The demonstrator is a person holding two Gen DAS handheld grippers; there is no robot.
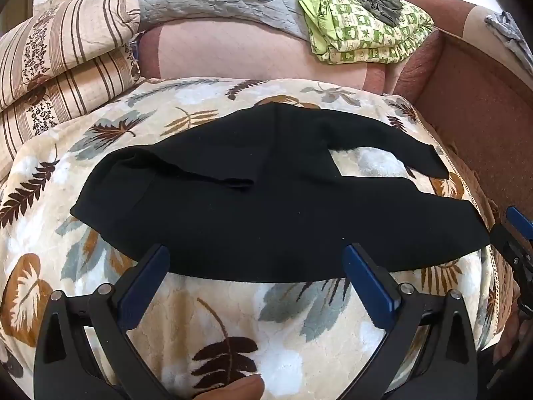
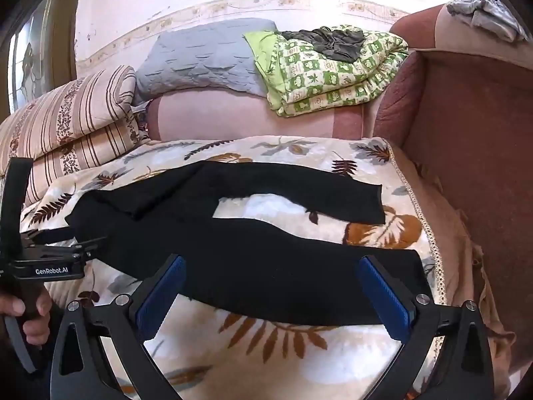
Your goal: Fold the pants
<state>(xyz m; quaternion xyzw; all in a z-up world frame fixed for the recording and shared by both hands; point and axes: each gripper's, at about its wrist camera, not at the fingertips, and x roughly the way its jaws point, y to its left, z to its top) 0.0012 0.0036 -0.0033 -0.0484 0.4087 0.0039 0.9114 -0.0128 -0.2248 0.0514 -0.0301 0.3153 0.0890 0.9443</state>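
We are finding the black soft-fabric pants [image 1: 266, 206] lying unfolded ahead of both spread, empty grippers, left gripper [image 1: 256, 263] and right gripper [image 2: 271, 276]; next, we judge, gripping the near edge.

You're in home living room or bedroom — leaf-print fleece blanket [image 1: 233, 350] over sofa [image 2: 466, 140], striped pillows [image 1: 66, 53] stacked at left, folded green quilt [image 2: 333, 76], grey quilted cover [image 2: 206, 56] — papered wall [image 2: 140, 0] behind.
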